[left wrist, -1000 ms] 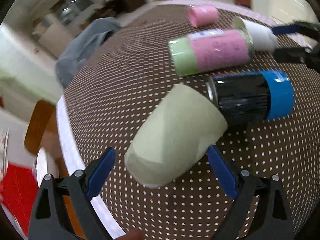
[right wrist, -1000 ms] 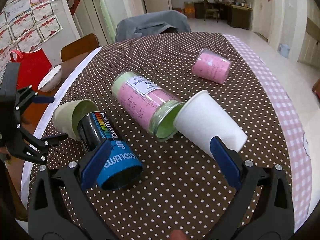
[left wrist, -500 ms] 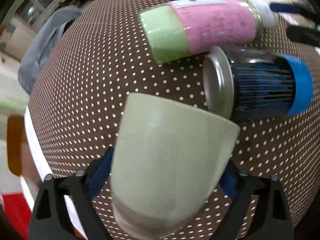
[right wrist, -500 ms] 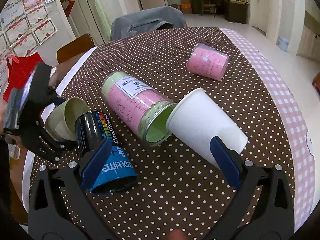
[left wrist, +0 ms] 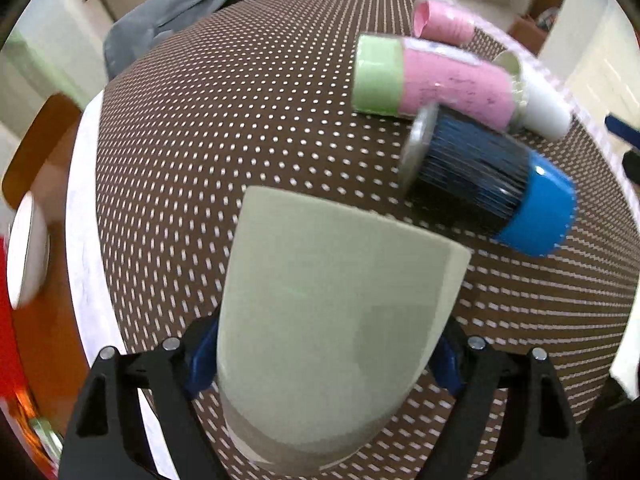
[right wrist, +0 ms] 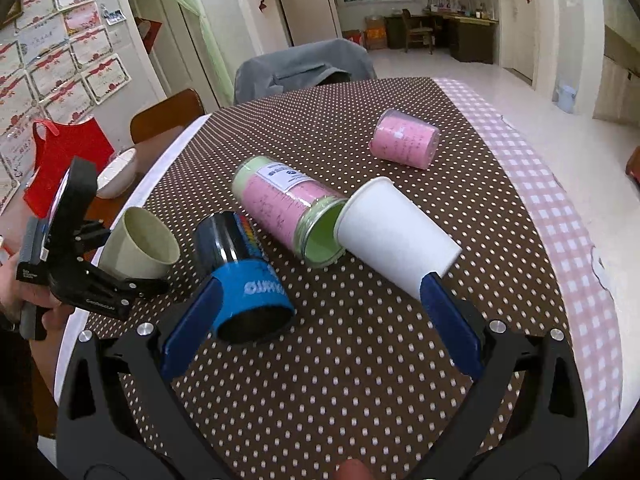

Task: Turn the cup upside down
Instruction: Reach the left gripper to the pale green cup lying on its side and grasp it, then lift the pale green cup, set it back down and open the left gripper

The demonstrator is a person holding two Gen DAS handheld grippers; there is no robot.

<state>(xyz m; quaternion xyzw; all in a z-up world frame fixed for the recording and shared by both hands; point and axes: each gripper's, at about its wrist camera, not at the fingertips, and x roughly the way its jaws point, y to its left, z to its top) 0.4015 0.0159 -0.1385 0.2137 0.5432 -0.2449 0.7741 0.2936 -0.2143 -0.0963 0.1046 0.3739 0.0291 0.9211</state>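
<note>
- The left tool (left wrist: 324, 356) is clamped on the pale green cup (left wrist: 332, 320), its blue pads pressed against the cup's lower body on either side, at the bottom centre of the left wrist frame.
- In the right wrist view that cup (right wrist: 138, 244) sits at middle left, lifted off the worktop (right wrist: 360, 360) and tilted, with its open mouth facing right and slightly up toward the black and blue can (right wrist: 244, 276).
- The right tool (right wrist: 320, 320) hangs with its jaws spread wide and nothing between them, low in the frame; its blue tips flank the can and the white paper cup (right wrist: 396, 240) without clearly touching either.
- Judgement: the cup is in mid-turn and not yet inverted; it has to be rotated until the mouth faces down, then set on the dotted cloth.
- Risk: the cup tapers, and the pads hold its narrower part, so it may slide out toward the rim as the wrist rolls over.
- Risk: the can (left wrist: 488, 184) lies just beside the cup's rim in the left wrist view; a wide swing could knock it, and it looks free to roll into the pink jar with the green lid (left wrist: 432, 80).
- Risk: the cup hangs near the worktop's left edge (left wrist: 84, 240), so a slip there could send it to the floor.
- Risk: setting the rim down unevenly could tip the cup on release.
</note>
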